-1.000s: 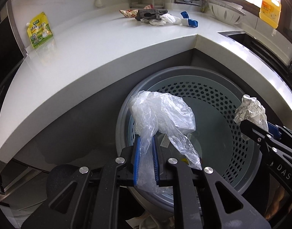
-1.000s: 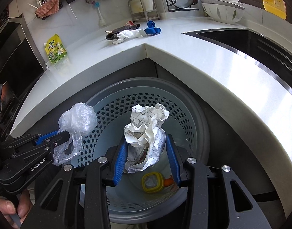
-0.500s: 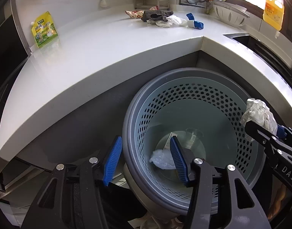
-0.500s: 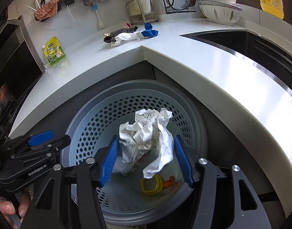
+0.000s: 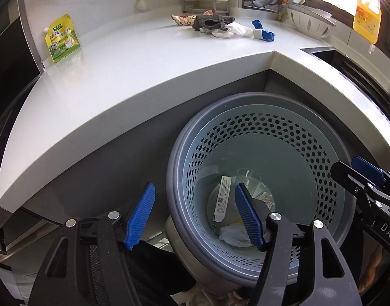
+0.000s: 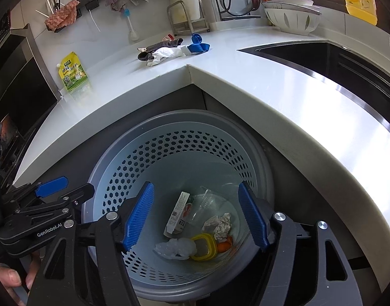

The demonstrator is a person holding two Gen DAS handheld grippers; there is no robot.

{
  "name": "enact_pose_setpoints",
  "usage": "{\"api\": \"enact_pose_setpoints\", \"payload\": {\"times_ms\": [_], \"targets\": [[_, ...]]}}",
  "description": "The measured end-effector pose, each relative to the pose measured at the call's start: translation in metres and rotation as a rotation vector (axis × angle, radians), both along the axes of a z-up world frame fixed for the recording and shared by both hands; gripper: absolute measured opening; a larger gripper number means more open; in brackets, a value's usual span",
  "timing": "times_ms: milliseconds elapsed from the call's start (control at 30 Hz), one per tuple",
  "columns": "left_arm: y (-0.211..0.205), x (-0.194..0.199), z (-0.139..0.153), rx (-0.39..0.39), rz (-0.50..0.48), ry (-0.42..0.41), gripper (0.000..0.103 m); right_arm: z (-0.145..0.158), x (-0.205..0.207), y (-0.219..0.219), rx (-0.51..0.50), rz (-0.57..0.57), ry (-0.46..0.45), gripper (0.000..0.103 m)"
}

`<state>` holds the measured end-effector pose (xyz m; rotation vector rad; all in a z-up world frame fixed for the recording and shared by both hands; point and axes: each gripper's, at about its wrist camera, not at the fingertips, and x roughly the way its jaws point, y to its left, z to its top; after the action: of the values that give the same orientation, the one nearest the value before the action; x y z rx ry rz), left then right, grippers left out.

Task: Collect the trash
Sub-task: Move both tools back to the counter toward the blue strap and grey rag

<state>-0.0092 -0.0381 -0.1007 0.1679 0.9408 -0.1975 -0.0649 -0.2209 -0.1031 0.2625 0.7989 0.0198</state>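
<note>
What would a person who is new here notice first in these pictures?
First, the grey perforated bin below the counter corner, with a crumpled paper, a clear bag and a small carton at its bottom. Then the two blue-padded tongs above it, both open and empty.

Both grippers are hanging over the perforated bin (image 6: 133, 183), tilted down into it. The left gripper (image 5: 195, 214) and right gripper (image 6: 197, 216) are standing apart after just opening, nothing between their jaws.
</note>
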Motion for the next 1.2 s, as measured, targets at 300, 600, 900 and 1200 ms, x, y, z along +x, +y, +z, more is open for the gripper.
{"api": "enact_pose_setpoints", "payload": {"times_ms": [300, 600, 900, 1200], "targets": [[0.003, -0.003, 0.004, -0.006, 0.008, -0.012, 0.066, 0.004, -0.003, 0.002, -0.003, 0.003, -0.011, 0.067], [0.01, -0.008, 0.011, -0.017, 0.019, -0.028, 0.068, 0.01, -0.007, 0.005, -0.006, 0.006, -0.028, 0.067], [0.019, -0.013, 0.02, -0.036, 0.026, -0.05, 0.069, 0.018, -0.01, 0.012, -0.019, 0.018, -0.043, 0.068], [0.025, -0.011, 0.033, -0.064, 0.032, -0.067, 0.069, 0.032, -0.006, 0.016, -0.042, 0.026, -0.046, 0.069]]}}
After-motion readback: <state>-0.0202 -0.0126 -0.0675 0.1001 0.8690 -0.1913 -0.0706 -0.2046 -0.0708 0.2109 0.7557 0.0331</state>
